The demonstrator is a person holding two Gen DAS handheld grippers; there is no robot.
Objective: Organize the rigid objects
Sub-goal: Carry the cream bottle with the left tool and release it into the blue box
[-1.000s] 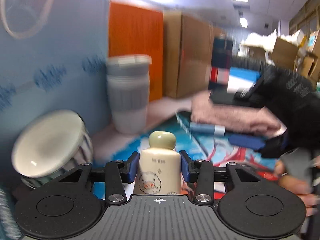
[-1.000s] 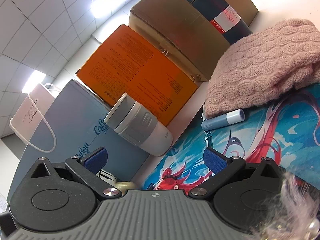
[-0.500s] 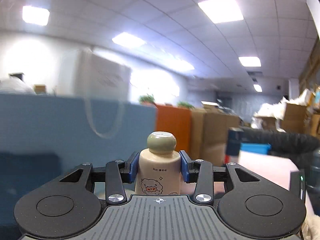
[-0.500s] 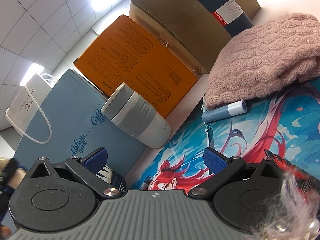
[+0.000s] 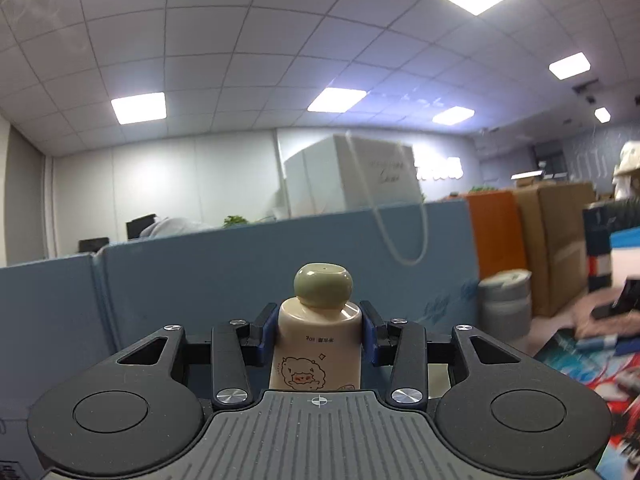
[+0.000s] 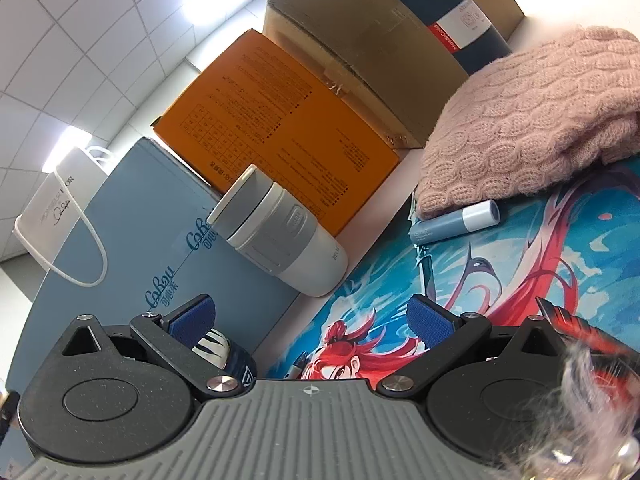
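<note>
Item: cream bottle (image 5: 318, 354), upright at lower centre, clamped in my left gripper (image 5: 319, 336). My right gripper (image 6: 311, 320): jaws apart, empty, grey tumbler (image 6: 280, 236) ahead, tilted upper left.

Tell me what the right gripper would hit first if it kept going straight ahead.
Probably the grey and white tumbler standing ahead of the open right gripper, in front of the orange box; depth is uncertain.

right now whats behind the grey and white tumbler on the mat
Behind the tumbler stand the blue box and the orange box, side by side. Whether it touches them cannot be told, and the tumbler hides the strip of desk at their feet.
</note>
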